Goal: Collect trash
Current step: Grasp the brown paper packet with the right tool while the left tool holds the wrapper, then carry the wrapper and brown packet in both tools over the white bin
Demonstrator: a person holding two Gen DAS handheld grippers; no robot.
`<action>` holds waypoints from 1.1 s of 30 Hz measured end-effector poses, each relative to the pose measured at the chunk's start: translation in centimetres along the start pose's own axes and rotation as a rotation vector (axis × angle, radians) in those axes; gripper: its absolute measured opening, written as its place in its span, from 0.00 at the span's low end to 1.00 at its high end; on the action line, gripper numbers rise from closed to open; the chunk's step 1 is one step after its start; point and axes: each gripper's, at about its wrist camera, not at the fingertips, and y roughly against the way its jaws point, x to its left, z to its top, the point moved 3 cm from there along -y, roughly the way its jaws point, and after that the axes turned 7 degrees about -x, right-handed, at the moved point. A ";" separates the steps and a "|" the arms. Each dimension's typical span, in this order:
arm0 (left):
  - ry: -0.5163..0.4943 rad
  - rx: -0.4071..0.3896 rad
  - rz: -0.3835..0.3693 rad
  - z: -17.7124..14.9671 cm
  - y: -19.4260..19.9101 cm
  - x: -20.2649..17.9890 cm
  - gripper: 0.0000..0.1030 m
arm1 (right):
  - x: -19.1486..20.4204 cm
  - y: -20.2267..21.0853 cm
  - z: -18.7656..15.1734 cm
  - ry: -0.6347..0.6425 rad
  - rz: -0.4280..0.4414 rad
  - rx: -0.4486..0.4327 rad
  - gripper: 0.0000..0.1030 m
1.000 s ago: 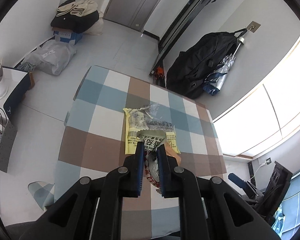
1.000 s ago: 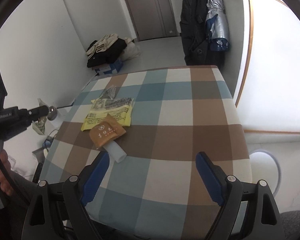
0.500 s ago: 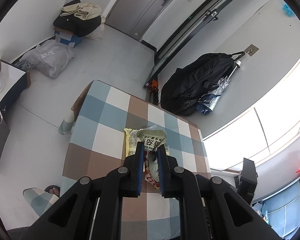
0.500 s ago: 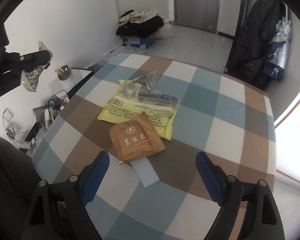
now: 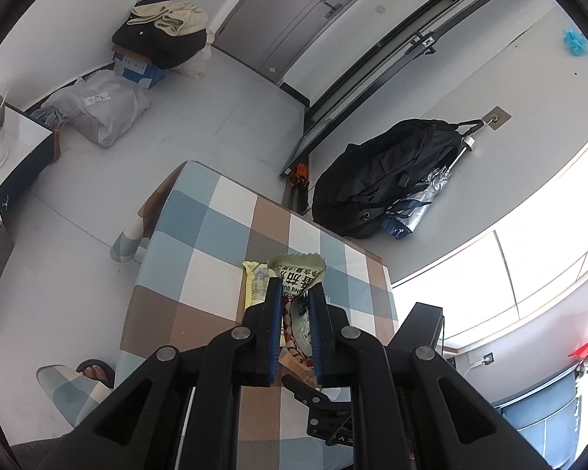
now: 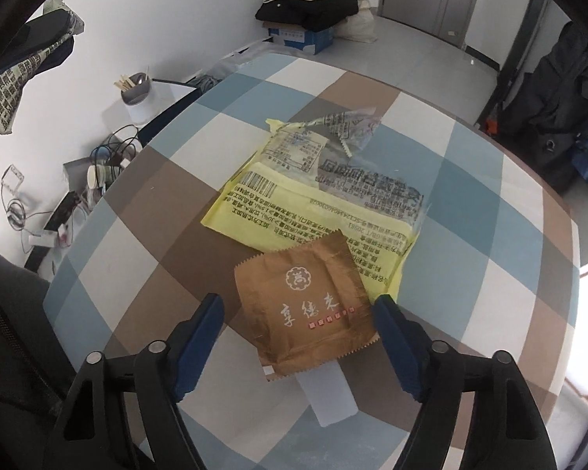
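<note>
Left hand-held gripper (image 5: pixel 295 293) pinches a wrapper (image 5: pixel 296 272); right hand-held gripper (image 6: pixel 298 307) (spread wide) straddles brown packet (image 6: pixel 307 303)

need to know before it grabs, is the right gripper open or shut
Open. The right gripper's blue fingers stand wide apart on either side of the brown packet, which lies flat on the table, not pinched.

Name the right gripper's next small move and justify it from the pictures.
Probably lower and close on the brown wrapper: the right gripper is open with a finger on each side of it, while the left gripper is shut on a pale printed wrapper.
</note>
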 end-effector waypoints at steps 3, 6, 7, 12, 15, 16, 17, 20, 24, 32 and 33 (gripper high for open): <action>0.007 0.005 0.000 0.0 -0.1 0.1 0.08 | -0.4 0.0 -0.4 -0.019 -0.022 0.005 0.56; 0.011 0.013 -0.001 0.0 -0.3 0.1 0.08 | -1.1 0.6 -0.6 -0.071 0.002 -0.019 0.51; 0.011 0.013 -0.001 -0.1 -0.3 0.1 0.08 | -1.4 0.8 -0.6 -0.090 0.011 -0.027 0.47; 0.009 0.017 0.001 -0.1 -0.3 0.0 0.08 | -2.2 1.9 -0.8 -0.132 0.029 -0.060 0.34; 0.012 0.024 0.003 -0.3 -0.4 0.1 0.08 | -2.6 2.5 -0.8 -0.157 0.033 -0.075 0.30; 0.012 0.027 0.004 -0.3 -0.5 0.1 0.08 | -2.7 2.7 -0.9 -0.162 0.033 -0.082 0.26; 0.012 0.028 0.005 -0.3 -0.5 0.1 0.08 | -2.9 2.9 -1.0 -0.168 0.030 -0.090 0.24; 0.010 0.031 0.009 -0.4 -0.6 0.1 0.08 | -3.4 3.6 -1.1 -0.178 0.021 -0.117 0.15; 0.002 0.037 0.015 -0.6 -0.8 0.0 0.08 | -4.0 4.9 -1.2 -0.200 0.000 -0.152 0.08; -0.022 0.058 0.016 -1.4 -1.2 -0.6 0.08 | -5.9 7.0 -2.4 -0.260 -0.007 -0.196 0.03; -0.026 0.055 0.017 -1.5 -1.2 -0.7 0.08 | -6.1 7.3 -2.6 -0.267 -0.006 -0.202 0.03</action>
